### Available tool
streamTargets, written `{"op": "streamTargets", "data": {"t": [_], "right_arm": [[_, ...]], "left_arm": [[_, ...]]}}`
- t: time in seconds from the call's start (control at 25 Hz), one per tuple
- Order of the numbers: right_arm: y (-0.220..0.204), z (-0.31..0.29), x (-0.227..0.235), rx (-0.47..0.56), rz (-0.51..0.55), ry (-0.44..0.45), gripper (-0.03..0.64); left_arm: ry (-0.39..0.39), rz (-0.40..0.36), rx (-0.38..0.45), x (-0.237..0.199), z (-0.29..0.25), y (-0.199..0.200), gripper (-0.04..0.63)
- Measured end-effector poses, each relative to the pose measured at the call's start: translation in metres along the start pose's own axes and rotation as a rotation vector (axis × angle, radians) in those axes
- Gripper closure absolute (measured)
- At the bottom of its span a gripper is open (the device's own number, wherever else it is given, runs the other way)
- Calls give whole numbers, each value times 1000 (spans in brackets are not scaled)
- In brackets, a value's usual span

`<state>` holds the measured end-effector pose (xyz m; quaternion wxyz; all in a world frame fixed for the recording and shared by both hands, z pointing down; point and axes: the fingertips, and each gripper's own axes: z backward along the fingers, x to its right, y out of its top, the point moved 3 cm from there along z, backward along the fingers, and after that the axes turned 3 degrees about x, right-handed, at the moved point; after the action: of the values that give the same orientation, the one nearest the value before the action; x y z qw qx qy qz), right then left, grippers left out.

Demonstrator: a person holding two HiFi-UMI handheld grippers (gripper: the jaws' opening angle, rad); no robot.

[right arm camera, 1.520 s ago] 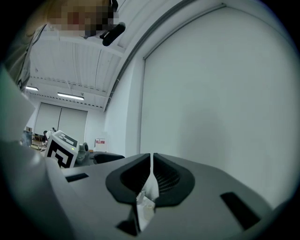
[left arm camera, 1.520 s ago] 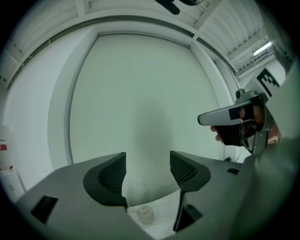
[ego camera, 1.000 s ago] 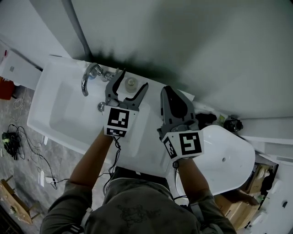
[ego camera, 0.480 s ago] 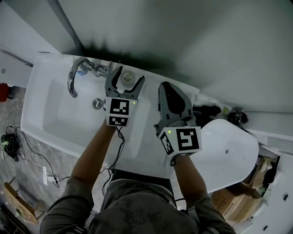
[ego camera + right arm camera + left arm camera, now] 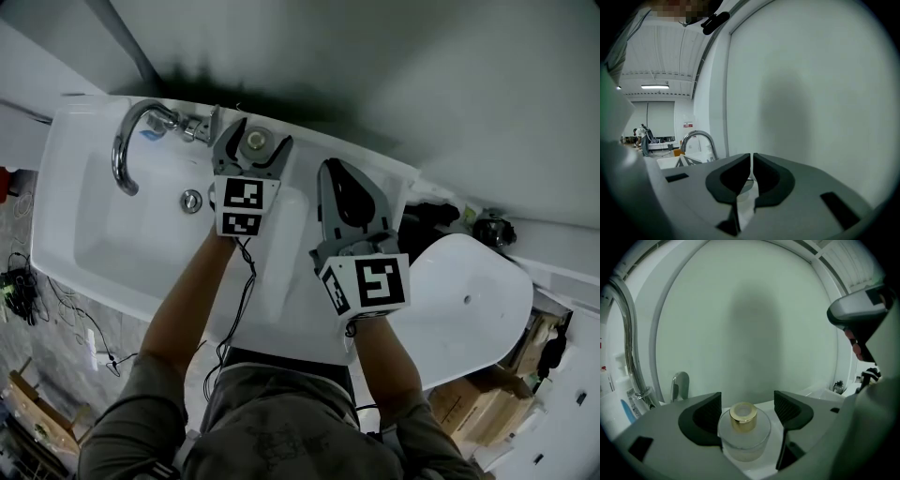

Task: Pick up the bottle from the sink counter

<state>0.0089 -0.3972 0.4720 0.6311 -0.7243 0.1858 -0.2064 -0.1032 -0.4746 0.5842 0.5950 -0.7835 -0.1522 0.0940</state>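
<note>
1. Bottle (image 5: 254,142) (image 5: 743,430): small, round, frosted glass, gold-capped. It stands upright on the back strip of the sink surface (image 5: 291,281), close to the wall (image 5: 422,75).
2. Left hand-held gripper (image 5: 261,141): released, jaws spread wide w/ the bottle between them. In the left gripper view there's a clear gap on the bottle's right side. The left jaw is v. close to the glass; can't tell if it touches. The bottle isn't clamped or lifted.
3. Its marker cube (image 5: 242,208) sits over the surface just right of the basin (image 5: 112,244).
4. Right hand-held gripper (image 5: 334,169) (image 5: 751,157): clenched, jaws pressed together w/ nothing between. It's just right of the left one, above the surface and apart from the bottle. Its marker cube (image 5: 369,284) is nearer the person.
5. Faucet (image 5: 127,150): curved chrome spout left of the bottle, arching over the basin; drain (image 5: 191,200) below it.
6. White oval lid (image 5: 469,309) lies right of the surface, beyond the right hand-held gripper.
</note>
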Motion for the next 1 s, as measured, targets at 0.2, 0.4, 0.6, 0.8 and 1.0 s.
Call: {"op": "streamTargets", "data": {"t": [0.2,0.4,0.6,0.8,1.0], "right_arm": [[-13,0,-3,-14,-5,18,578],[-27,1,-3,-35,-11,17,578],[-36,1,0,-50,-22,19,578],[-42,-1,2,-61,-30,21,578],[-49,-2,-1,-71,-33,27,578]], "left_arm": [[31,8,16,-6,-8,-10,264],[66,15,3,-7,-16,-27,264],[77,7,-18,-6,-23,-38,264],[88,-23,-11,-5,-24,-36,264],[81,-22,-14,-6,-24,-37,264]]}}
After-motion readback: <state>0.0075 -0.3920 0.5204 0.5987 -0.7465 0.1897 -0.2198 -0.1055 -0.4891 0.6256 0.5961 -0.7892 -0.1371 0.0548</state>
